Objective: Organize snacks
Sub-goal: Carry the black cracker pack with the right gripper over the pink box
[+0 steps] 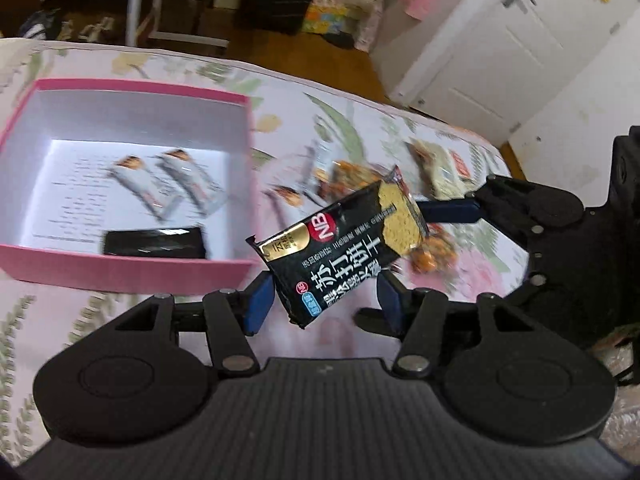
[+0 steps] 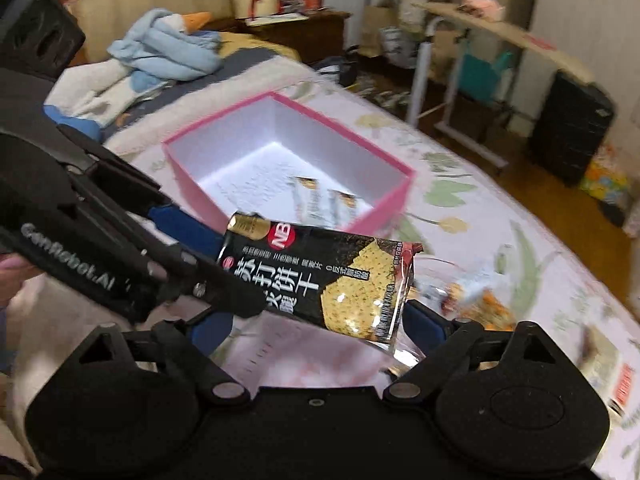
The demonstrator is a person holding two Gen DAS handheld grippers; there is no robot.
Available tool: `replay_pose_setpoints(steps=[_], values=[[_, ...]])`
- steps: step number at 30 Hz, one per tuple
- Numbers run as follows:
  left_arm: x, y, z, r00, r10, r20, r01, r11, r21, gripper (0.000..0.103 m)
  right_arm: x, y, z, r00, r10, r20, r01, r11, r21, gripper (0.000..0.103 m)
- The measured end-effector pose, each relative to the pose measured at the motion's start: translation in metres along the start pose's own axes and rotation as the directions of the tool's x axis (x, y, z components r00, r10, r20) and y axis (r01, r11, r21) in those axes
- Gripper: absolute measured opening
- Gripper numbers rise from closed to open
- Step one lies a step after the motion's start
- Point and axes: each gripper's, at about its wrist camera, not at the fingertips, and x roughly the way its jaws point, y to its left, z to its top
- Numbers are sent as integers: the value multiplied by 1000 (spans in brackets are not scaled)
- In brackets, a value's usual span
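Two grippers meet on one black cracker packet (image 1: 340, 240): your left gripper (image 1: 322, 300) pinches its near end, while your right gripper (image 2: 320, 320) stands wide around its length, pads not clearly pressing. It could slip and fall short of the pink box (image 1: 120, 268), far-left. Clear the near wall; open floor lies beyond the snacks inside.
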Motion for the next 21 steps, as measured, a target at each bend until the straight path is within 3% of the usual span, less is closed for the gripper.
replay_pose_setpoints(steps=[8,9,15,21], values=[[7,53,31,996,83,16,-83,996,-26,56,48,-3,38,998,67,4,-66,998,-15,86],[13,64,34,994,108,19,-107,993,-57,56,56,-5,42,997,82,-2,-82,997,-6,79],[45,118,43,983,182,-20,-182,964,-195,57,115,-6,61,993,98,-71,-90,990,111,69],[62,150,52,978,208,-29,-209,950,-232,57,144,-4,63,988,95,-125,-66,973,222,71]])
